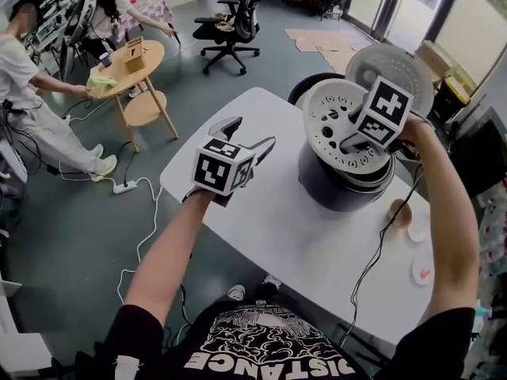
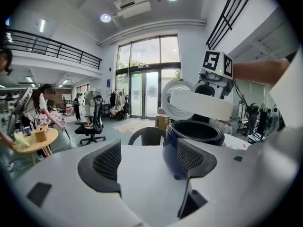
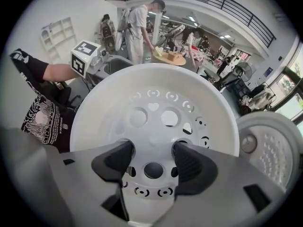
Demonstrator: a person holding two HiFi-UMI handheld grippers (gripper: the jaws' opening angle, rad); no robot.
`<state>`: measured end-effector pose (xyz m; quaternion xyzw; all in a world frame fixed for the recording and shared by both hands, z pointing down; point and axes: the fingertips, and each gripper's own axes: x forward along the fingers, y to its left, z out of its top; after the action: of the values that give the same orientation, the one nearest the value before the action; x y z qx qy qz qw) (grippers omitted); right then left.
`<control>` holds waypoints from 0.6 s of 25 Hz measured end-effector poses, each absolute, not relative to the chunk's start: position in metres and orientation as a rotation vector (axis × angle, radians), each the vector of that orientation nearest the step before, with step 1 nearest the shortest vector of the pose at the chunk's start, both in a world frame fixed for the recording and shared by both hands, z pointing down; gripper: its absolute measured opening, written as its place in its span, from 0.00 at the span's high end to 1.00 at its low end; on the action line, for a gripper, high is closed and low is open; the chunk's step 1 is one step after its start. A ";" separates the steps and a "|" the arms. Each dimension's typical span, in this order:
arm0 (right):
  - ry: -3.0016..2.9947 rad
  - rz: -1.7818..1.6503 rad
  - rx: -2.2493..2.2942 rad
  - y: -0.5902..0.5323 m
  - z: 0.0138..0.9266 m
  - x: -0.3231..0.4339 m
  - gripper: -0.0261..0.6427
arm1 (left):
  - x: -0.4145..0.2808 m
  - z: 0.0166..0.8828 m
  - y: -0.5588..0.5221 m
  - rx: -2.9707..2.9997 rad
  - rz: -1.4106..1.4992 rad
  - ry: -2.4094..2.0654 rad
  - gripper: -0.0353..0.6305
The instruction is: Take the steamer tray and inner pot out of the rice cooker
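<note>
Upper right of the frame: the right gripper (image 3: 151, 151), jaws through two holes and pinching the tray (image 1: 337, 121), holds it tilted just above the cooker (image 1: 341, 190), while the left gripper (image 1: 252, 131) hovers spread and empty; next, likely set it on the table (image 1: 261, 236)

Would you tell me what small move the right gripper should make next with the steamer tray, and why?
Probably carry the steamer tray sideways to the bare table and lower it there. The right gripper holds it tilted just above the open rice cooker, clear of its rim, while the left gripper is open and empty.
</note>
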<state>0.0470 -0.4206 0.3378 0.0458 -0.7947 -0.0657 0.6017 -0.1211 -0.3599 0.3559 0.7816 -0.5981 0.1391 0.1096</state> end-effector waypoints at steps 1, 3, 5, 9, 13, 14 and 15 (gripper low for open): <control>-1.847 -0.168 0.091 -0.415 0.337 0.041 0.51 | -0.124 0.357 -0.353 2.283 0.405 -1.776 0.41; -1.856 -0.193 0.059 -0.400 0.339 0.010 0.51 | -0.151 0.361 -0.338 2.254 0.395 -1.805 0.41; -1.859 -0.218 0.026 -0.383 0.342 -0.037 0.51 | -0.193 0.365 -0.323 2.230 0.390 -1.827 0.41; -1.868 -0.257 -0.047 -0.353 0.349 -0.111 0.51 | -0.257 0.370 -0.292 2.168 0.394 -1.878 0.41; -1.863 -0.294 -0.121 -0.331 0.366 -0.142 0.51 | -0.283 0.375 -0.264 2.085 0.397 -1.944 0.41; -1.860 -0.302 -0.133 -0.327 0.371 -0.151 0.51 | -0.291 0.376 -0.258 2.066 0.399 -1.956 0.41; -1.857 -0.307 -0.144 -0.323 0.377 -0.161 0.51 | -0.301 0.378 -0.253 2.048 0.401 -1.965 0.41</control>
<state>-0.1613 -0.3225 0.3771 -0.0617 -0.7967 -0.1317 0.5866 -0.3006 -0.2527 0.3775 0.7078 -0.6791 0.1385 0.1369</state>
